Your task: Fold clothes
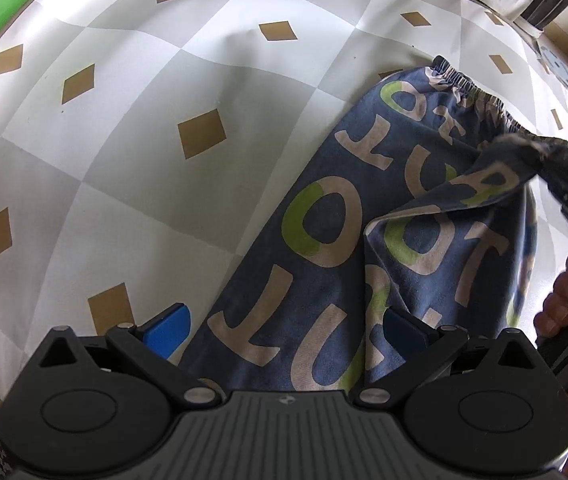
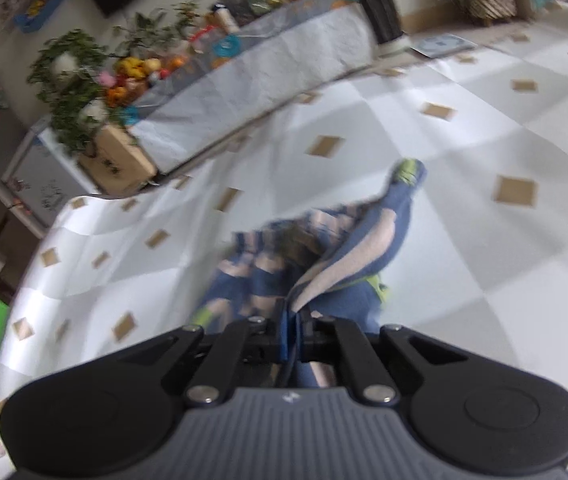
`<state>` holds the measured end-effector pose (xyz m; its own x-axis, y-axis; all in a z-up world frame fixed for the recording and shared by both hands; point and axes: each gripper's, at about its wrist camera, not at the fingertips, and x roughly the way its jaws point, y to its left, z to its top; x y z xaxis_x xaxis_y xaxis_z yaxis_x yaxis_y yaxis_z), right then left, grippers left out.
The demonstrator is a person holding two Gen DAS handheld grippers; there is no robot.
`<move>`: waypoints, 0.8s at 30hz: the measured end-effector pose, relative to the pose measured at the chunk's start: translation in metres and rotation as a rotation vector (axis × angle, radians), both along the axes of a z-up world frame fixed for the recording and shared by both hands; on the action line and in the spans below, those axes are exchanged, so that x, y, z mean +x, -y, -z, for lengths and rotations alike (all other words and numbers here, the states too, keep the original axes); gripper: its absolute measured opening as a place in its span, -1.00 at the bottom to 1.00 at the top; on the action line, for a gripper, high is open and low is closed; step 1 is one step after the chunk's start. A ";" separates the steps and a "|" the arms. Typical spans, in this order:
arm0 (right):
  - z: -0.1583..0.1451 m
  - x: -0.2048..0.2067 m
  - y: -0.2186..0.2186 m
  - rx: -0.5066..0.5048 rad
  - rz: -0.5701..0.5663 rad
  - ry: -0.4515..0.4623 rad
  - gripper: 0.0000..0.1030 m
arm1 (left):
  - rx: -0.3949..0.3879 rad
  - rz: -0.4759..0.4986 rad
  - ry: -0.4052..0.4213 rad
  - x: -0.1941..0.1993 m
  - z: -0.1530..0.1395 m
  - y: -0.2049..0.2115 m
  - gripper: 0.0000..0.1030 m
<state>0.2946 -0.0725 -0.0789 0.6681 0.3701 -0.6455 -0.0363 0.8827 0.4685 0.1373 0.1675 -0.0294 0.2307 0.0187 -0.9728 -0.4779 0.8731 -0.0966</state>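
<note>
My right gripper (image 2: 291, 334) is pinched tight on a fold of the blue shorts (image 1: 324, 240), its blue pads pressed together with cloth between them, and that pinched corner is lifted clear of the rest. My left gripper (image 1: 284, 328) points steeply down with its jaws spread wide, one blue pad over the tablecloth (image 1: 124, 120) and the other over the shorts, gripping nothing. The shorts, printed with big pale and green letters, lie flat on the checked tablecloth, elastic waistband (image 1: 464, 80) toward the far edge. A hand (image 1: 564, 300) shows at the right, holding the right gripper's handle.
</note>
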 end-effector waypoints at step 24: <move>0.017 0.034 -0.065 0.025 -0.186 -0.071 -0.61 | -0.034 -0.058 -0.016 -0.005 0.003 -0.010 0.99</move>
<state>0.3290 -0.0076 -0.0962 0.5401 0.4991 -0.6777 -0.1635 0.8521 0.4972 0.1322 0.1777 -0.0323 0.2144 -0.0015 -0.9767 -0.5293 0.8403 -0.1174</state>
